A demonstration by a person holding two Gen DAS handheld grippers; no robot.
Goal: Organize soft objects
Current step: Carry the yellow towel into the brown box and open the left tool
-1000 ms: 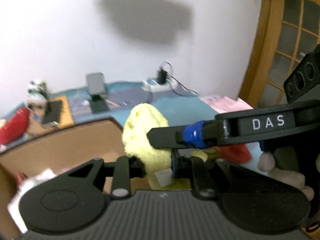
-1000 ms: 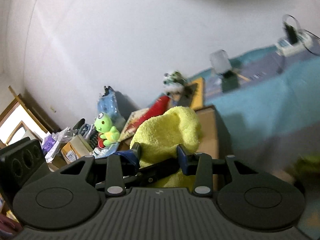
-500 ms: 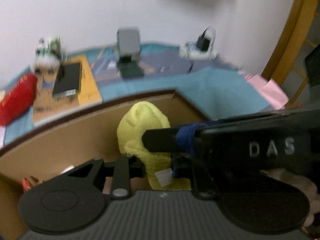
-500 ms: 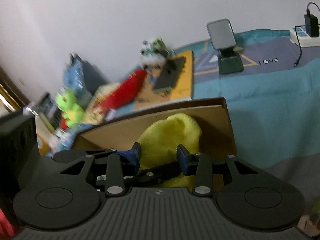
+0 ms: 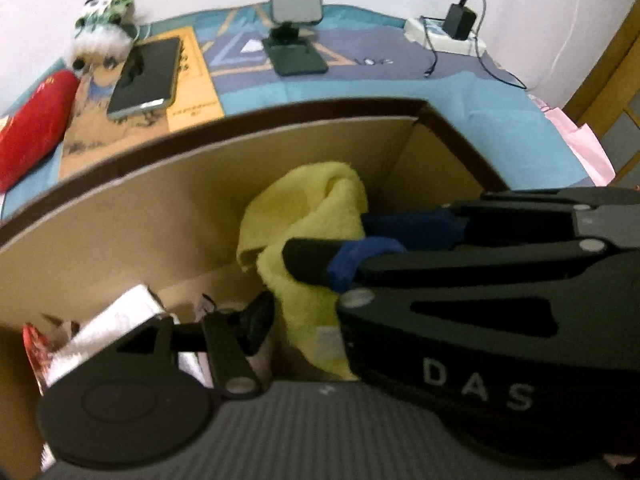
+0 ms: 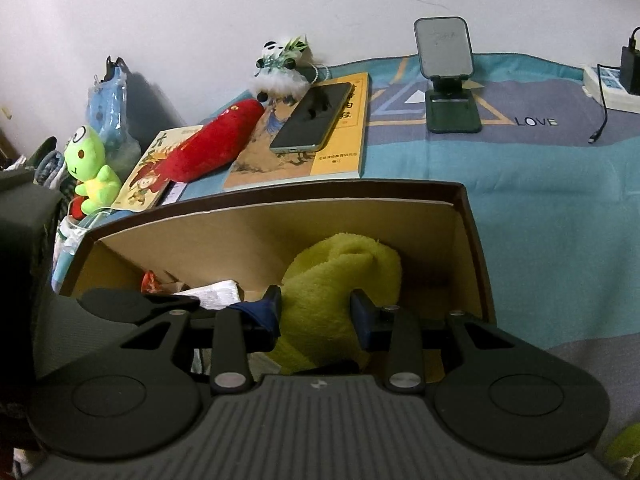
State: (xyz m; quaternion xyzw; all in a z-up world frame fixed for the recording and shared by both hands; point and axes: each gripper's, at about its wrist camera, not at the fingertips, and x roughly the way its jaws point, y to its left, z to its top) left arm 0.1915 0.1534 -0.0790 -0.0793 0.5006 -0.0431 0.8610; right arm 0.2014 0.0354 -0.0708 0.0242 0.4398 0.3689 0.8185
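While both grippers reach down into the cardboard box (image 6: 320, 192), the contents stand as follows.

Item 1, yellow towel (image 6: 340, 280): bunched and partly upright inside the box, toward its right-hand wall, lower part resting on the box floor.

Item 2, right gripper (image 6: 318, 312): its blue-wrapped fingers (image 6: 276, 312) sit on either side of the towel, narrow and closing, with the cloth pressed between them. In the left wrist view it crosses in from the right, its tips buried in the folds.

Item 3, left gripper (image 5: 316, 320): jaws opening with the towel's lower edge between them. One finger shows, just beside the cloth; the other is hidden behind the right gripper.

Item 4, box contents, left half: white crumpled paper (image 6: 212, 292) and a red packet (image 6: 150, 280).

Item 5, surface (image 6: 560, 220), covered in teal and purple cloth, with the box at its near edge. Along the far edge, by the wall: panda plush (image 6: 280, 64), phone stand (image 6: 448, 80), and at the far right corner a power strip (image 6: 604, 84) with a charger plugged in. Between box and far edge: yellow-covered book (image 6: 332, 152) with a phone (image 6: 312, 116) lying on it. Toward the left edge: red plush (image 6: 212, 144) across a picture book (image 6: 148, 176), and a green frog plush (image 6: 90, 164).
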